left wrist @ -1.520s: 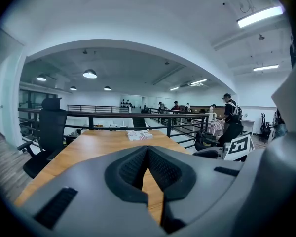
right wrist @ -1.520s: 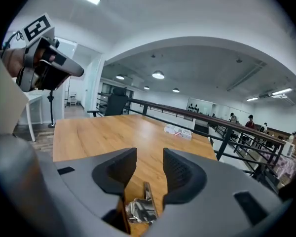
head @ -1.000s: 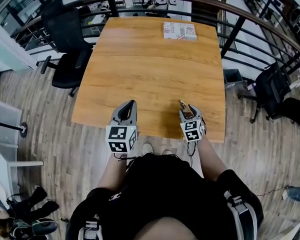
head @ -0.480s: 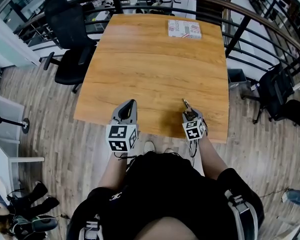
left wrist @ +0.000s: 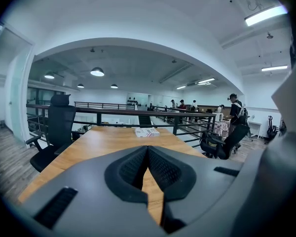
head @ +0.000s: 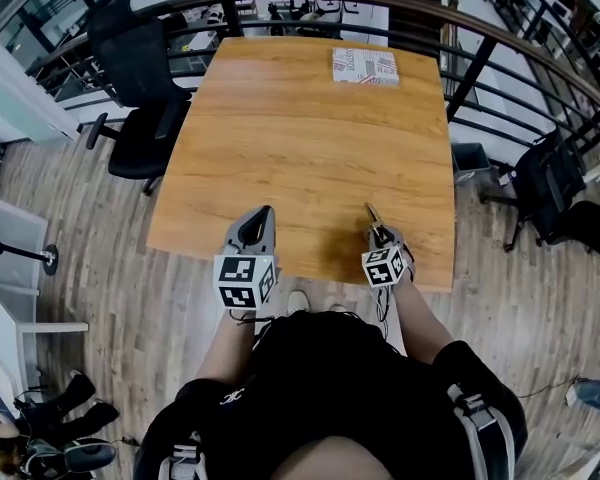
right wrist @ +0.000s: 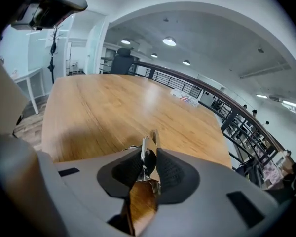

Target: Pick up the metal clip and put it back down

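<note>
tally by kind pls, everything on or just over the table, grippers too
metal clip: 1, between the jaws of the right gripper, which have just been closing
packet: 1
grippers: 2, the right one and the left gripper
total: 4

Metal clip (right wrist: 145,149): silvery, upright, pinched between fingers (right wrist: 171,174), perhaps touching table (right wrist: 103,107).

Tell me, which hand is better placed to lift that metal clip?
Right. The right gripper has just been closing its jaws and now pinches the metal clip; the left gripper is shut, empty, off to the side.
</note>
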A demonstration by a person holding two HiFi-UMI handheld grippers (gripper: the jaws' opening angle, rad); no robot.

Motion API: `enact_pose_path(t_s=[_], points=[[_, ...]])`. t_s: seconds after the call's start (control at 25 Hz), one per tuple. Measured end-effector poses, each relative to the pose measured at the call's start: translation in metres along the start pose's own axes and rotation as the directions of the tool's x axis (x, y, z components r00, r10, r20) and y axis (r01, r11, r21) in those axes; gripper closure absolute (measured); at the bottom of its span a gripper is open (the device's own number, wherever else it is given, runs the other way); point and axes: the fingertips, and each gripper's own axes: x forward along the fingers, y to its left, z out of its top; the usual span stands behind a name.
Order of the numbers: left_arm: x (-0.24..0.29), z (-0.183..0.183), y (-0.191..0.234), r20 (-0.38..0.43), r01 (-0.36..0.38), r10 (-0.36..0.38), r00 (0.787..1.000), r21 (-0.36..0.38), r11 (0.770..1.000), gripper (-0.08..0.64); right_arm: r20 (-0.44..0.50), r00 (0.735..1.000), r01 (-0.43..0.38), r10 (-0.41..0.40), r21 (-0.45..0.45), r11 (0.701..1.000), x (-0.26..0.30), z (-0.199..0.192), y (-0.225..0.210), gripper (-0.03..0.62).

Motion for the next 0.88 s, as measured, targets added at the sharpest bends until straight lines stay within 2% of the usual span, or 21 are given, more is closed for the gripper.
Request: enact_pose_path(t_s=[0.24,0.44,0.64,0.88], points=[[0.008,0.003,-0.003,0.004,0.022,-0.022,1.000,0.001,1.000,0.549,0.099,0.995,0.013,-0.021,0.084,0.996,-0.020,0.030,-0.018,0.492],[0.018,0.009,-0.015,0.009,0.061,-0.061,0.998,0.011,0.998,0.549,0.219,0.974,0.020,-0.063,0.192,0.981,-0.047,0.074,-0.043,0.494],[0.027,0.014,-0.025,0.015,0.099,-0.100,0.995,0.021,0.995,0.549,0.349,0.929,0.029,-0.124,0.265,0.964,-0.081,0.118,-0.071,0.495],[0.034,0.019,-0.036,0.021,0.143,-0.144,0.989,0.032,0.989,0.549,0.451,0.873,0.018,-0.187,0.352,0.936,-0.123,0.152,-0.089,0.497]])
